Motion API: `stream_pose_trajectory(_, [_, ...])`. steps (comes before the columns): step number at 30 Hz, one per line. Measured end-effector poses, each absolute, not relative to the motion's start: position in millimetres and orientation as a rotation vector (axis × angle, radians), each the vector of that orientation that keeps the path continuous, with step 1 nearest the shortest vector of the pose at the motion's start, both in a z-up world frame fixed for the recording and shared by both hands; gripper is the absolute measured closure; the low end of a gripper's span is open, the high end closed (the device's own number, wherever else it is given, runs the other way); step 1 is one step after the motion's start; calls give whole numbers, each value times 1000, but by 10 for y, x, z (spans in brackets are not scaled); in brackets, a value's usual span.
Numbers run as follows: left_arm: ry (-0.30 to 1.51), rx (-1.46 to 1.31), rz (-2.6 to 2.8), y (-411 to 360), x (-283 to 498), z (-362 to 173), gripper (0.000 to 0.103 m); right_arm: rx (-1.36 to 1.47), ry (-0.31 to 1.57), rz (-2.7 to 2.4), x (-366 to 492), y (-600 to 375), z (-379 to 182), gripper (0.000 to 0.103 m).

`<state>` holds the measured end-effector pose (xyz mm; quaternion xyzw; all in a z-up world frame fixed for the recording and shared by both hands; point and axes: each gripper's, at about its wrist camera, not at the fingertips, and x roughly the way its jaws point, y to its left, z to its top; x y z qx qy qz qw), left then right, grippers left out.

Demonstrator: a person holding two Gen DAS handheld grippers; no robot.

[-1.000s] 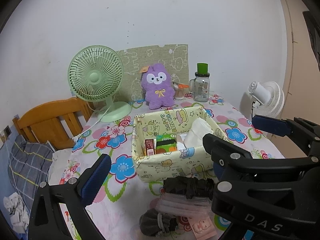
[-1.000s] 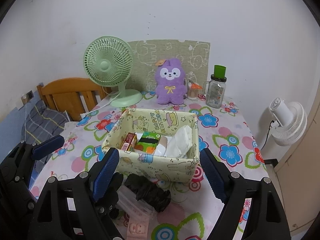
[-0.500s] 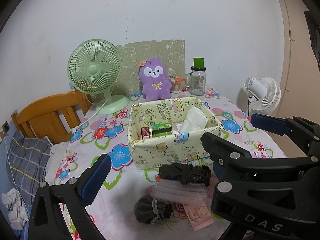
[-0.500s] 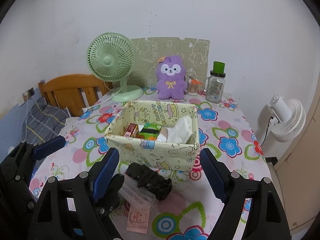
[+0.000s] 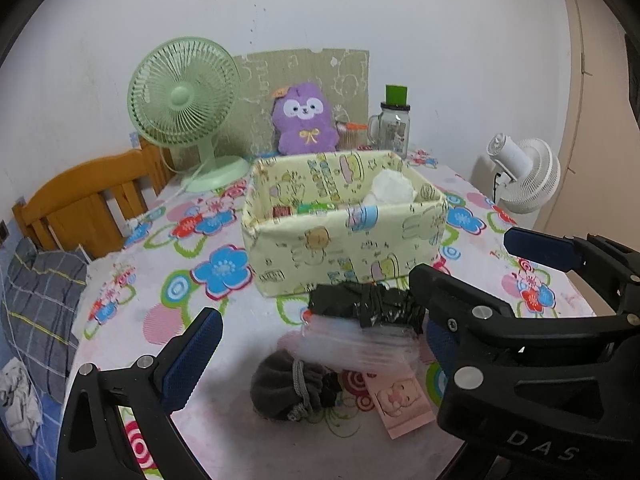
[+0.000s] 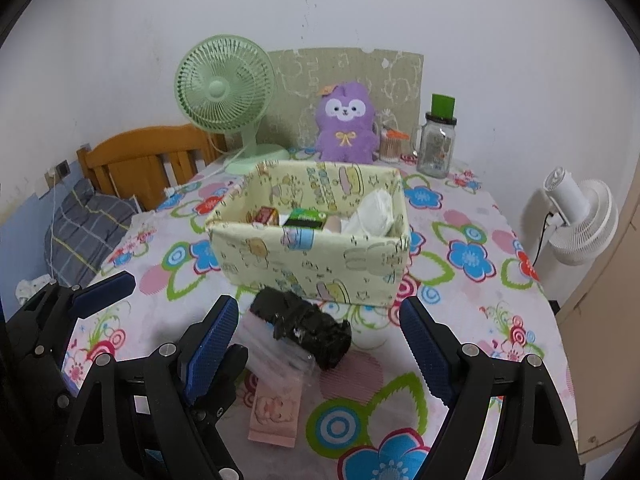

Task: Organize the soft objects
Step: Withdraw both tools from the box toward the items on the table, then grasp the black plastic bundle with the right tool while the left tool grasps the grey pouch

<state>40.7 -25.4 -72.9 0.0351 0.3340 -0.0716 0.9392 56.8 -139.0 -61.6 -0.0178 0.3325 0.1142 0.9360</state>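
Observation:
On the flowered tablecloth [image 6: 472, 320], in front of a yellow fabric box [image 6: 312, 264], lie a black rolled bundle [image 6: 304, 328], clear plastic bags [image 6: 276, 352] and a pink packet [image 6: 276, 412]. A grey drawstring pouch [image 5: 292, 388] shows in the left wrist view, beside the bags [image 5: 360, 344] and the bundle [image 5: 364, 304]. My right gripper [image 6: 318, 344] is open, with the bundle lying between and below its blue pads. My left gripper [image 5: 316, 352] is open above the pouch. Its right finger is partly hidden behind the right gripper's frame. Neither gripper holds anything.
The box [image 5: 344, 240] holds small cartons and a white wad. Behind it stand a green fan [image 5: 184, 104], a purple plush [image 5: 304, 120] and a green-lidded jar [image 5: 394, 124]. A wooden frame [image 5: 88, 196] is at the left. A white fan [image 5: 524, 172] stands off the right edge.
Both grippers have sunk toward the table, so the box, bundle and pouch look larger and nearer. The jaws have kept the same width.

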Motion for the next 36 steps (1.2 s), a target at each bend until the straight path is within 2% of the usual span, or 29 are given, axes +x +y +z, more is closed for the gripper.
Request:
stream_pose_trajectory(19, [803, 55, -148, -182, 599, -1256, 0, -28, 768, 251, 745, -1340, -1161, 18])
stream_pose_trajectory(36, [853, 42, -142, -155, 803, -1389, 0, -50, 834, 300, 1173, -1214, -1421, 18])
